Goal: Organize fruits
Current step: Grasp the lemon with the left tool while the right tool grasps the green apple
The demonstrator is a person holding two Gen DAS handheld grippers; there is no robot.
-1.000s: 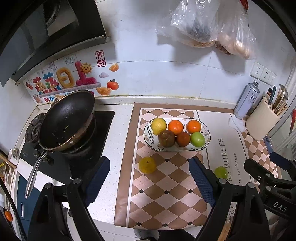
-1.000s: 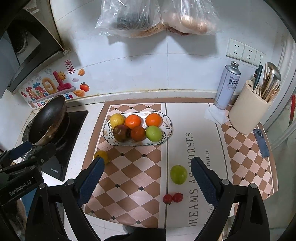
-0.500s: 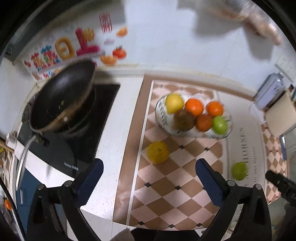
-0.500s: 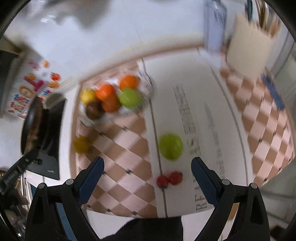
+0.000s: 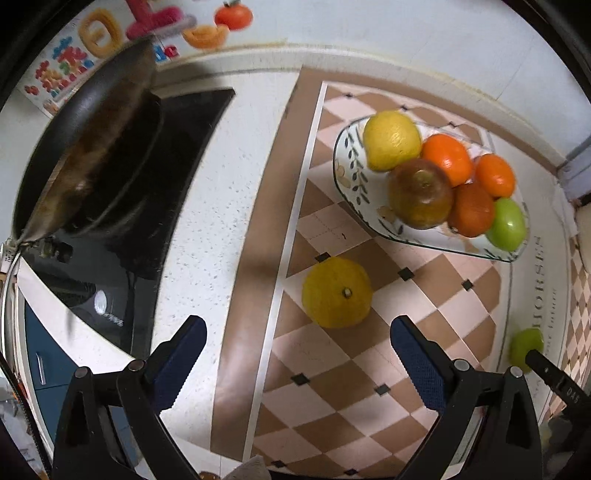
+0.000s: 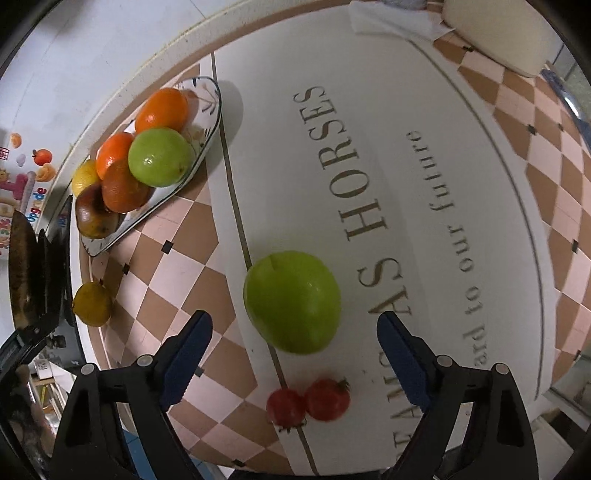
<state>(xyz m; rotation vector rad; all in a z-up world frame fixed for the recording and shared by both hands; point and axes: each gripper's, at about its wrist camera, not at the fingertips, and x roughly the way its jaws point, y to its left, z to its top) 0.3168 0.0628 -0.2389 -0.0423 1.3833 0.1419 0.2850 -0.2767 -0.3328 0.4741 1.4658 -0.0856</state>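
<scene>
A patterned oval plate holds several fruits: a lemon, oranges, a brown apple and a green apple; it also shows in the right wrist view. A loose yellow citrus lies on the checked mat just ahead of my open, empty left gripper. A loose green apple lies on the mat just ahead of my open, empty right gripper. Two small red fruits lie between the right fingers, close to the camera. The green apple and the yellow citrus each show in the other view.
A black wok sits on the stove at the left. A cream utensil holder and a grey spray can stand at the right back. The counter's front edge runs just below both grippers.
Both grippers have dropped and moved forward toward the mat. The yellow citrus now lies close ahead of the left fingers and the green apple close ahead of the right fingers. Both stay open.
</scene>
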